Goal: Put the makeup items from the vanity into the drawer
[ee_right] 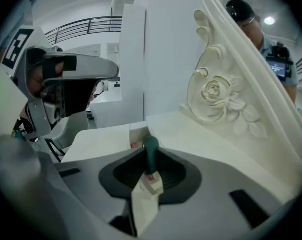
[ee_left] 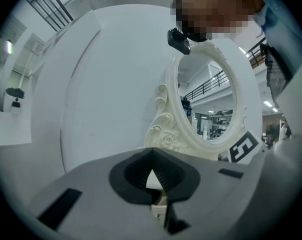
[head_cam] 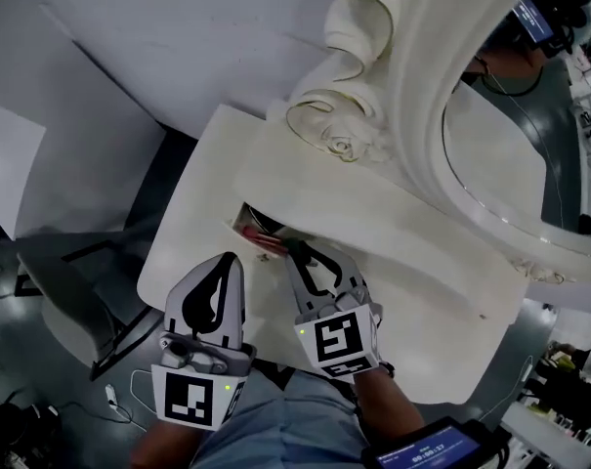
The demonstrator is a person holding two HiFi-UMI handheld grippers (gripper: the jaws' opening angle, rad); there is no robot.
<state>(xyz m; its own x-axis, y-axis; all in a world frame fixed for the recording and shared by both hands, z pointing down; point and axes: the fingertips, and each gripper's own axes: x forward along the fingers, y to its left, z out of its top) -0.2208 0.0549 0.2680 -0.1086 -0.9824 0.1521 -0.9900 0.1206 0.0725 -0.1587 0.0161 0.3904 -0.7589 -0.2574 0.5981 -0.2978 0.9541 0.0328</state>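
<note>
My right gripper is shut on a small tube with a dark green cap and a cream body, held upright between the jaws. It hovers at the open drawer in the front of the white vanity. Red and pink items lie inside the drawer, and one pink piece shows past the tube. My left gripper sits just left of the drawer, its jaws together. Its own view shows only a small triangular gap with the vanity top behind.
An ornate cream oval mirror with a carved rose rises at the back of the vanity. A white wall panel stands to the left. A grey chair and cables lie on the floor at the left.
</note>
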